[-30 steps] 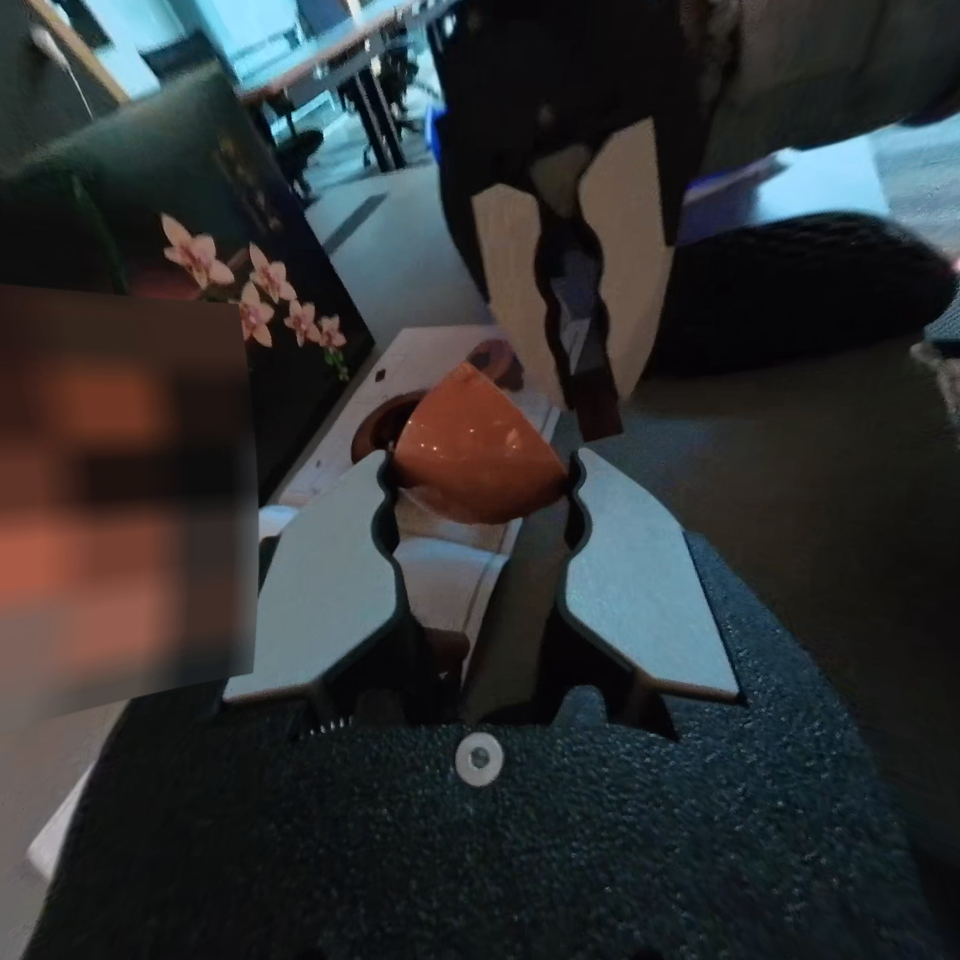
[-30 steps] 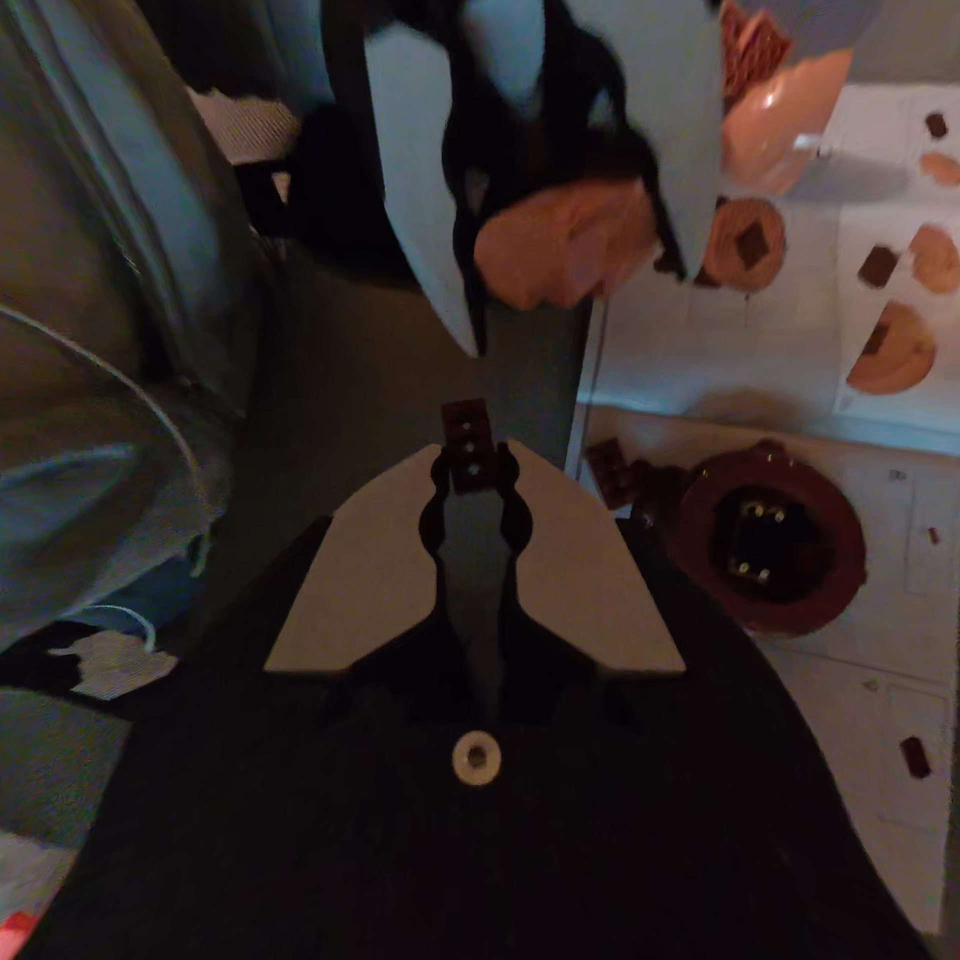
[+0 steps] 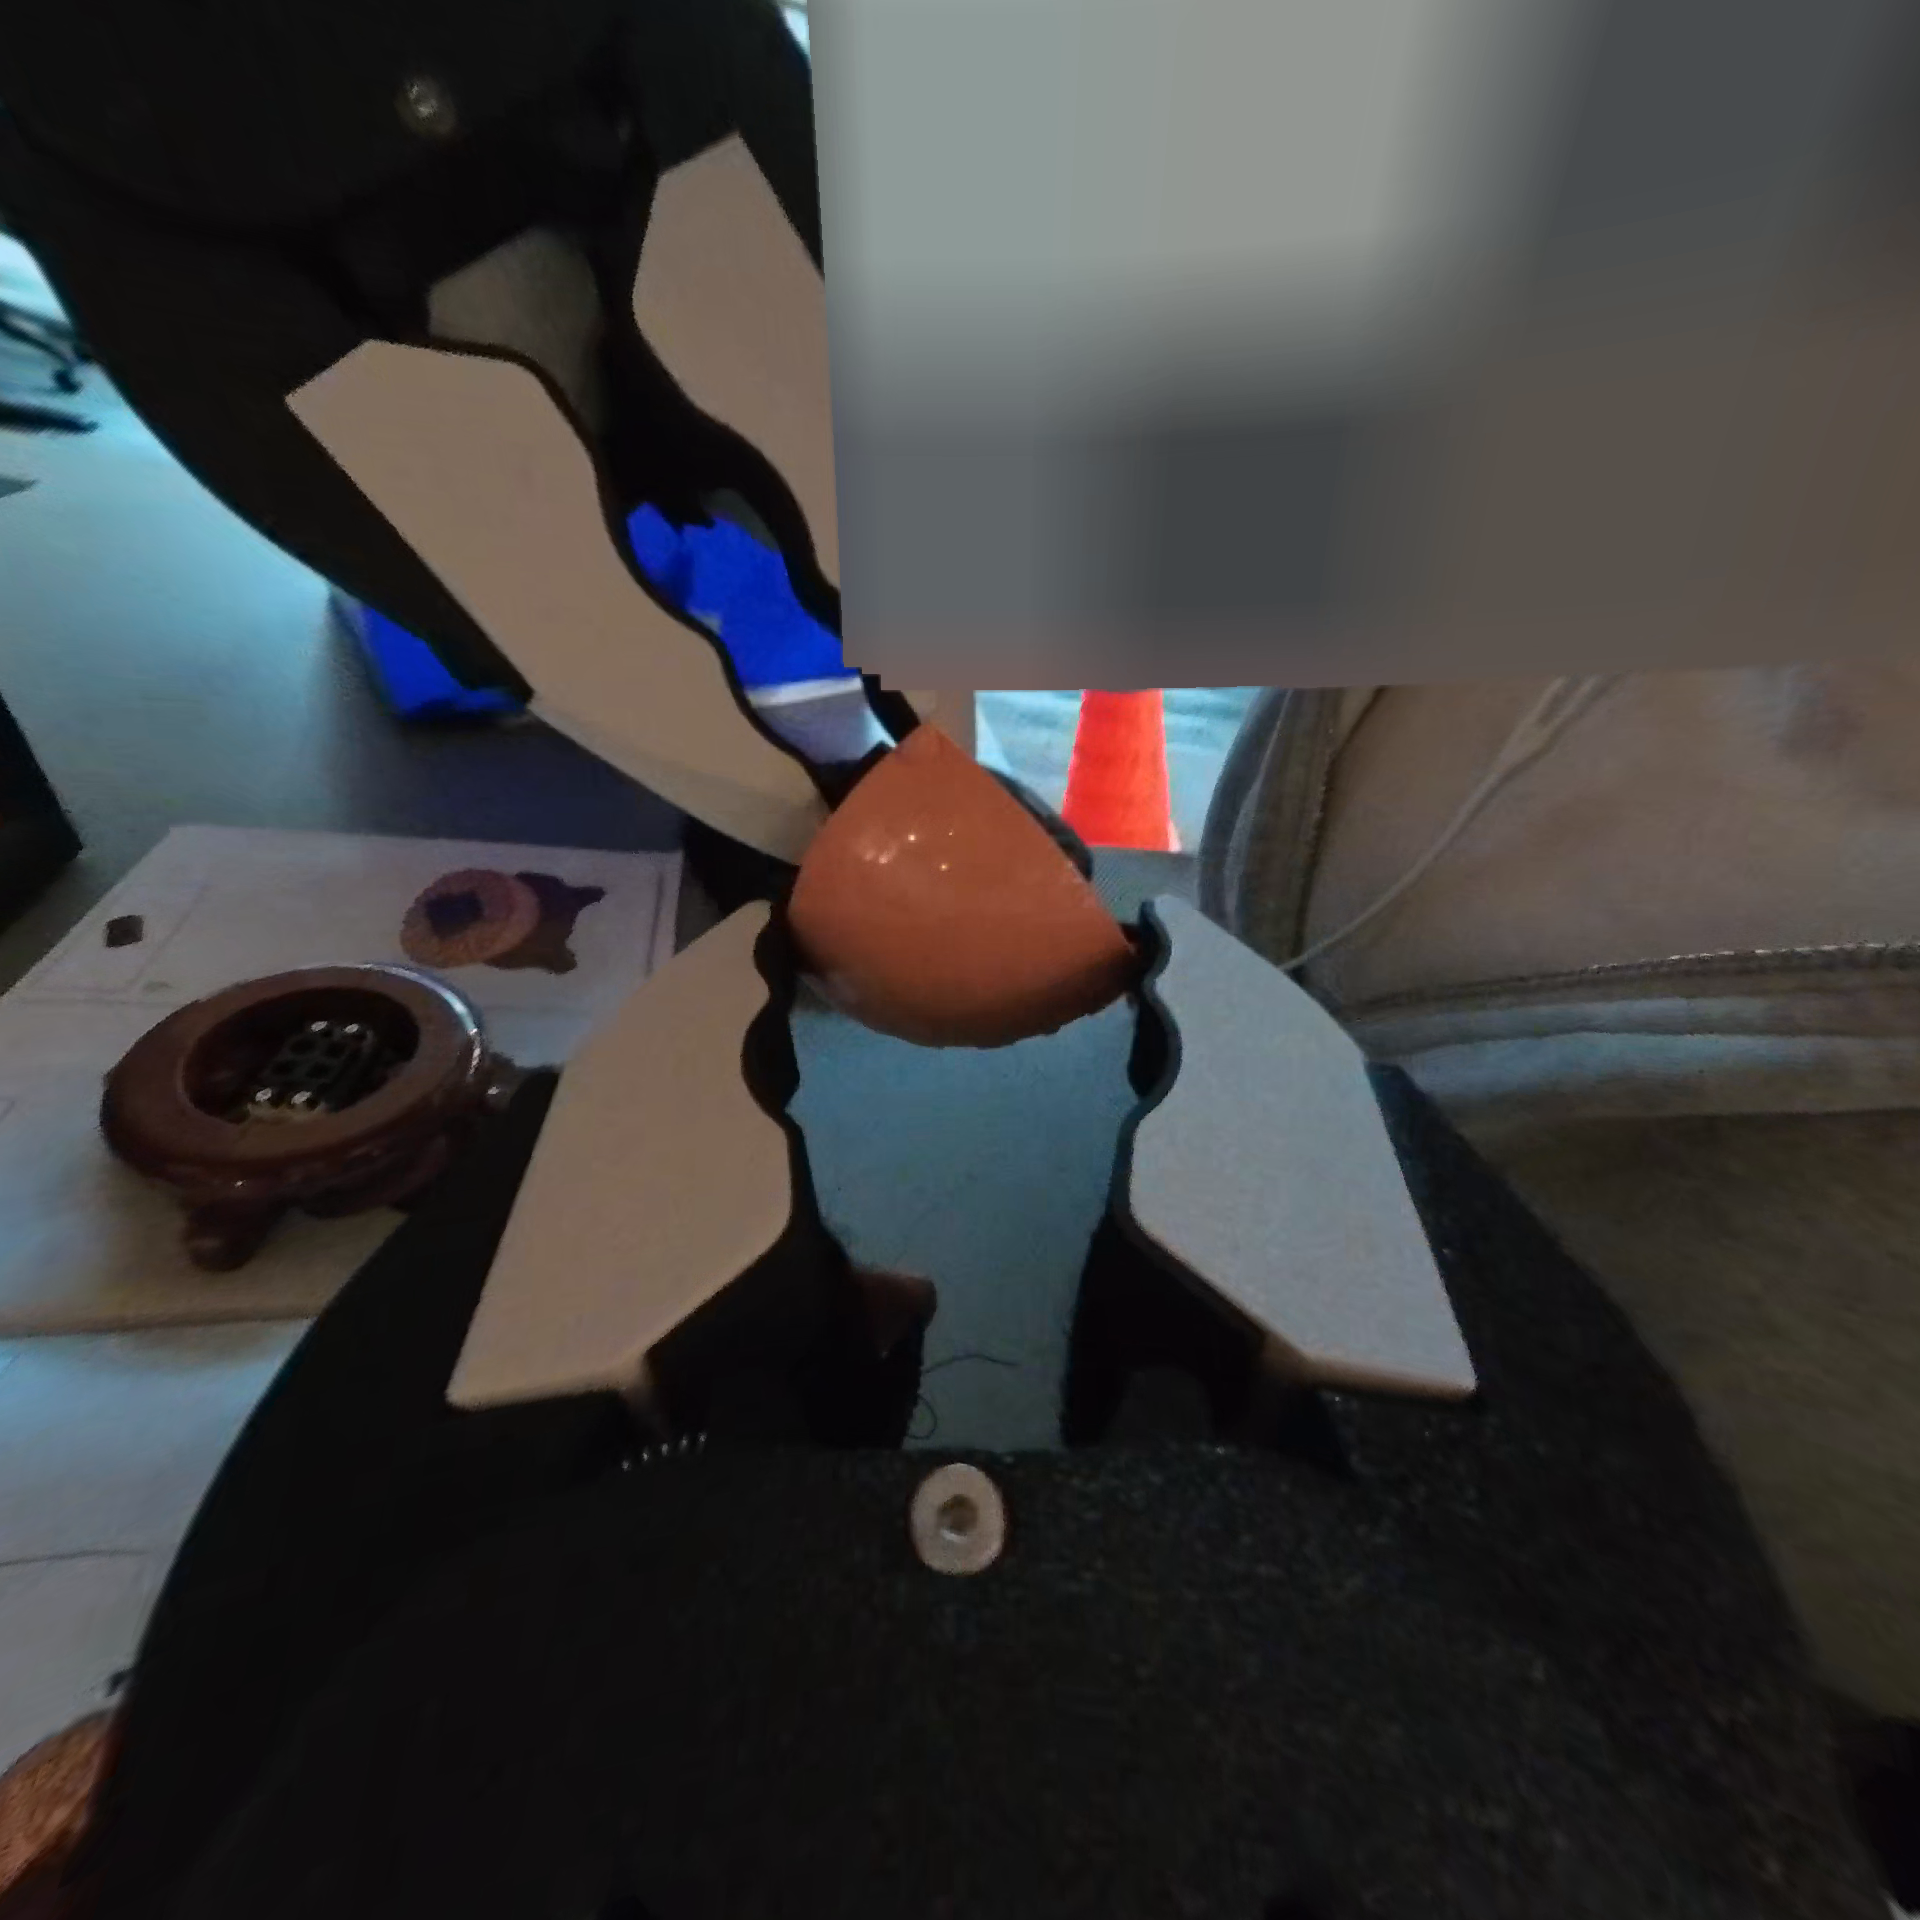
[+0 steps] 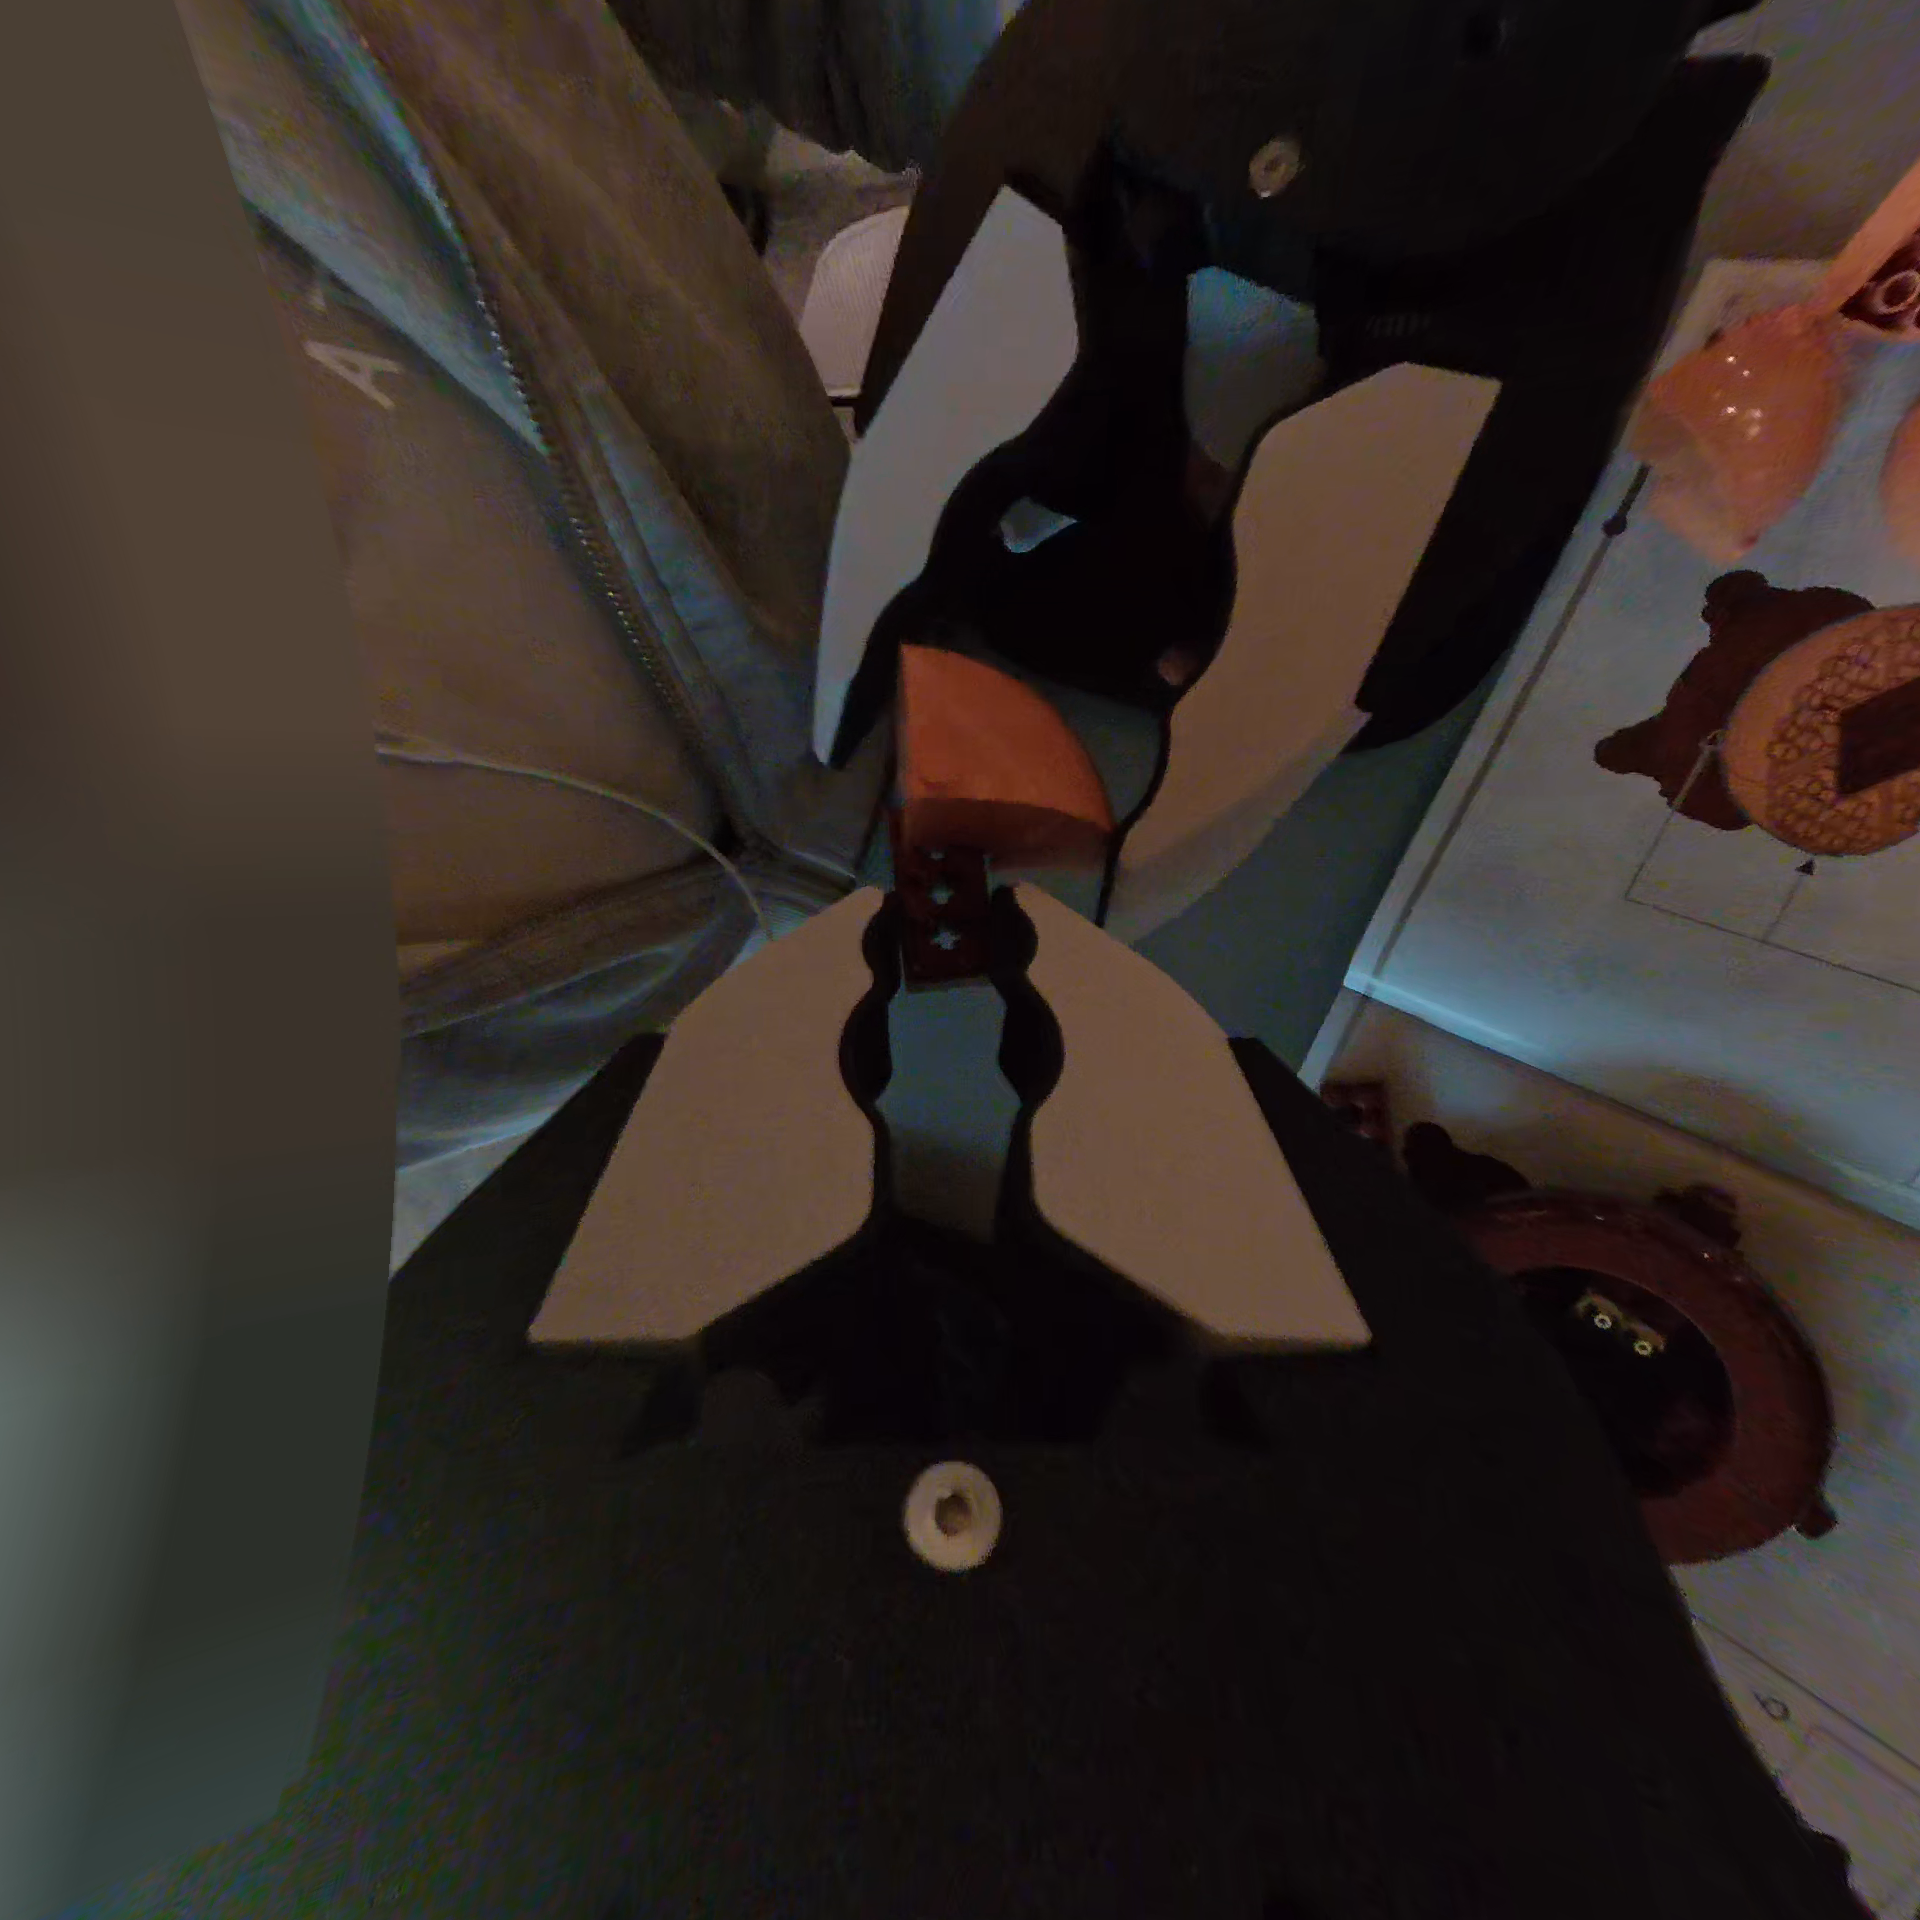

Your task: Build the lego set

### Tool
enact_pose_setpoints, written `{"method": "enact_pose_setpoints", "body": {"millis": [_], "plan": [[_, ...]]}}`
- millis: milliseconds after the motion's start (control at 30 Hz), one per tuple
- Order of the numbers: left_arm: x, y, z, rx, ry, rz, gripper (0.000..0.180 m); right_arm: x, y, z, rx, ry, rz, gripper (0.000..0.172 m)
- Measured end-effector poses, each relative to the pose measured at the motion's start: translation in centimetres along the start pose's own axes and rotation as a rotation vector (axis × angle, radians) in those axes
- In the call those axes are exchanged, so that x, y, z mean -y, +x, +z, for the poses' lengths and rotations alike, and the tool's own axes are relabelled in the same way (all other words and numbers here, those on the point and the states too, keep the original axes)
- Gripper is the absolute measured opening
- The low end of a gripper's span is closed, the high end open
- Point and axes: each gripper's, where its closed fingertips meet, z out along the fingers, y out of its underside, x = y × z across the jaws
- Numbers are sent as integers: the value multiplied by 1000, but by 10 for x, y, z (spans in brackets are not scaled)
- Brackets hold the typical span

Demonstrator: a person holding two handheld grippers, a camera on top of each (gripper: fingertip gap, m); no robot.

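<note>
My left gripper (image 3: 958, 935) is shut on a glossy orange-brown curved shell piece (image 3: 945, 914), with both pads pressed on its sides, and holds it up in the air. My right gripper (image 4: 943, 920) is shut on a small dark brown brick (image 4: 940, 914) with a row of holes. The brick's far end meets the rim of the shell piece (image 4: 987, 758), which the left gripper (image 4: 987, 800) holds just beyond it. In the left wrist view the right gripper (image 3: 831, 805) comes down from the upper left onto the shell's top edge.
A dark brown round stand (image 3: 301, 1091) sits on white instruction sheets (image 3: 312, 883) at the left; it also shows in the right wrist view (image 4: 1673, 1382). A person's grey jacket (image 3: 1558, 935) is close at the right. An orange cone (image 3: 1117, 769) stands behind. The grippers are tip to tip, or close to it.
The two grippers have come together: the brown brick, apart from the orange shell before, now meets its rim. Both views have swung round. Both grasps hold unchanged.
</note>
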Motion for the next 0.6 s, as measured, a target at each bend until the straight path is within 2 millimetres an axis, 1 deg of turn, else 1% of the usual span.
{"method": "enact_pose_setpoints", "body": {"millis": [100, 167, 233, 333, 600], "plan": [[-4, -3, 1, 33, -57, 24, 63, 0, 0, 2, -33, 8, -62, 16], [-6, -5, 1, 50, -89, 41, 63, -1, 2, 2, -85, 11, -122, 15], [-5, -5, 0, 49, -94, 39, 63, 1, 2, 1, -125, 30, -184, 15], [-5, -5, -1, 45, -106, 45, 63, 3, -1, 2, -136, 59, -246, 15], [-8, 1, 3, 3, -159, 116, 62, -1, 0, 2, -128, 104, -272, 15]]}}
